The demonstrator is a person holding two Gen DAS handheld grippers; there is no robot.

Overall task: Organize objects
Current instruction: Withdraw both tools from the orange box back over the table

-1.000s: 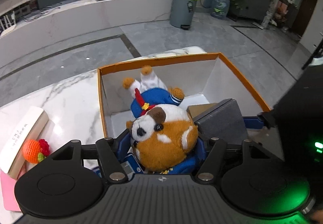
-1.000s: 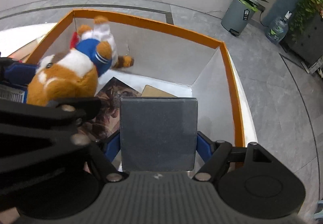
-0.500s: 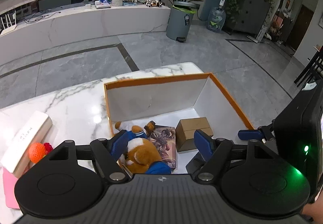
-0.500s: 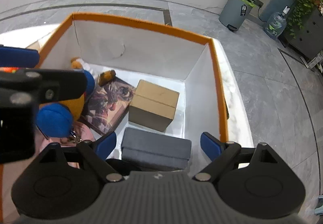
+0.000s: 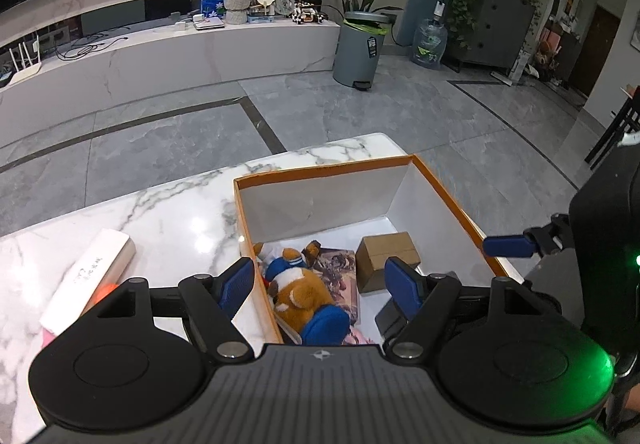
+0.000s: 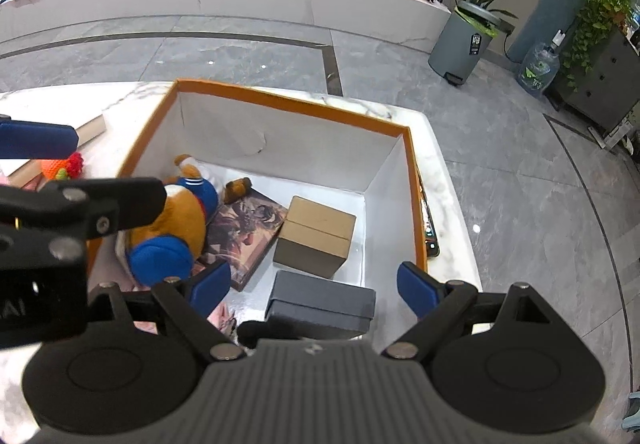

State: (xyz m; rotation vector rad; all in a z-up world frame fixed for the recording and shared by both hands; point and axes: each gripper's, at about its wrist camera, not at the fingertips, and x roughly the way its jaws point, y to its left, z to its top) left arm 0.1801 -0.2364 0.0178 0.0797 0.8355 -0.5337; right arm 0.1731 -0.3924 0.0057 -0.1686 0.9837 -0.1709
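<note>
Left gripper point(image 5: 320, 280), right gripper point(image 6: 314, 286) both spread, empty, above orange-rimmed box point(image 6: 280, 106). Plush dog point(image 6: 176, 220), grey case point(image 6: 322, 304), brown carton point(image 6: 316, 234) inside (on picture book). Marble tabletop point(image 5: 160, 212); beyond, grey tiled floor point(image 5: 180, 132), bin point(image 5: 362, 44).

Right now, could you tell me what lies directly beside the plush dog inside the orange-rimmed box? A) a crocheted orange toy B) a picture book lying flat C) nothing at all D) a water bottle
B: the picture book lies flat on the box floor, touching the plush dog, with a cardboard carton on its other side.
</note>
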